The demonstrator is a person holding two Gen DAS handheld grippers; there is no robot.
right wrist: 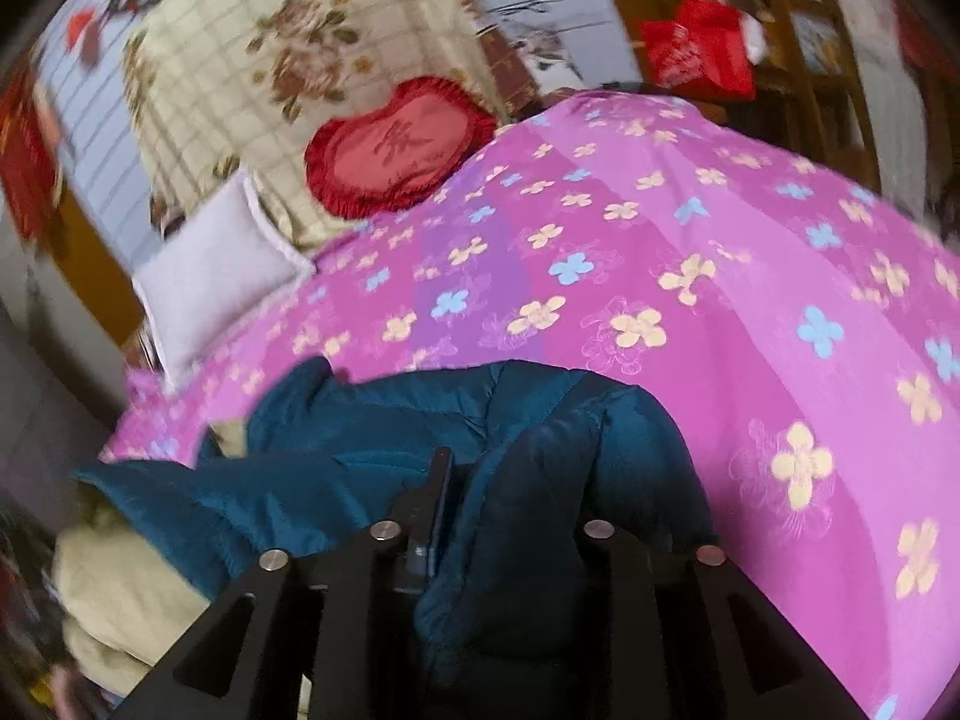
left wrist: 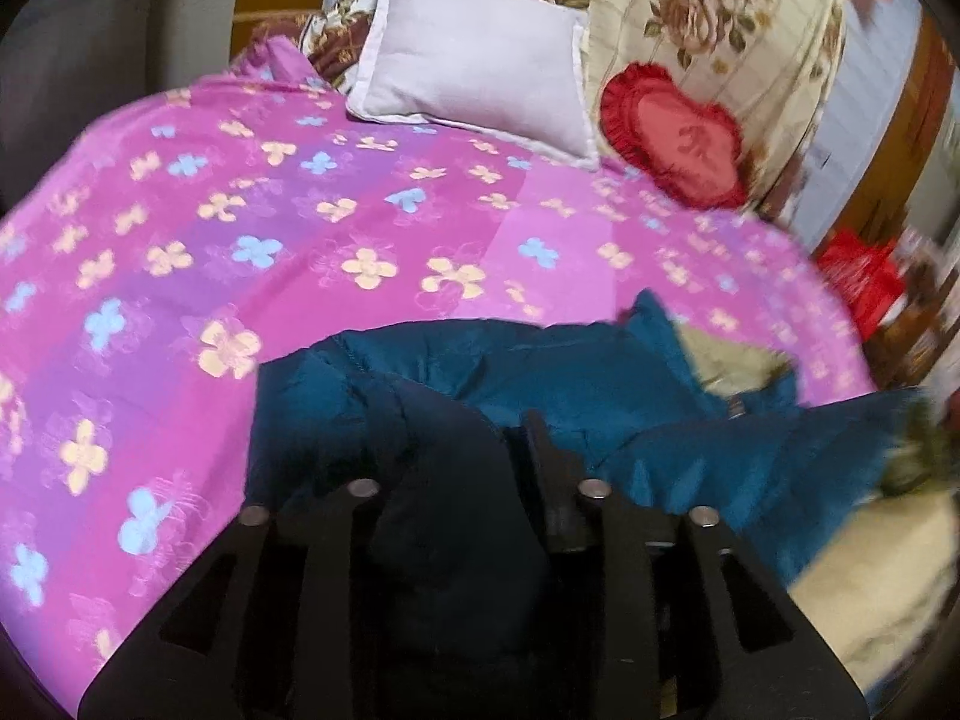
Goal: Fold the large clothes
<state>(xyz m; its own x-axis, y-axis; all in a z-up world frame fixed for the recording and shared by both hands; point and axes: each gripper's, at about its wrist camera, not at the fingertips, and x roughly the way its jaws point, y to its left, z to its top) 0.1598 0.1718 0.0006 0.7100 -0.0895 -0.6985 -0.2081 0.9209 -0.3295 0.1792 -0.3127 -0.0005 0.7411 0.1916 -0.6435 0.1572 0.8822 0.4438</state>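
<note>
A teal padded jacket (left wrist: 576, 378) with a cream fleece lining (left wrist: 726, 360) lies bunched at the near edge of a bed. My left gripper (left wrist: 474, 456) is shut on a thick fold of the jacket; only its right finger (left wrist: 552, 480) shows, the left one is buried in cloth. In the right wrist view the jacket (right wrist: 372, 420) fills the lower middle, its lining (right wrist: 114, 594) hanging at the lower left. My right gripper (right wrist: 498, 480) is shut on another fold; its left finger (right wrist: 435, 504) shows, the right one is hidden.
The bed has a pink sheet (left wrist: 300, 228) with yellow and blue flowers. At its head lie a white pillow (left wrist: 480, 60), a red heart cushion (left wrist: 678, 132) and a cream rose-print quilt (left wrist: 708, 18). A red bag (right wrist: 702, 48) and wooden shelves stand beside the bed.
</note>
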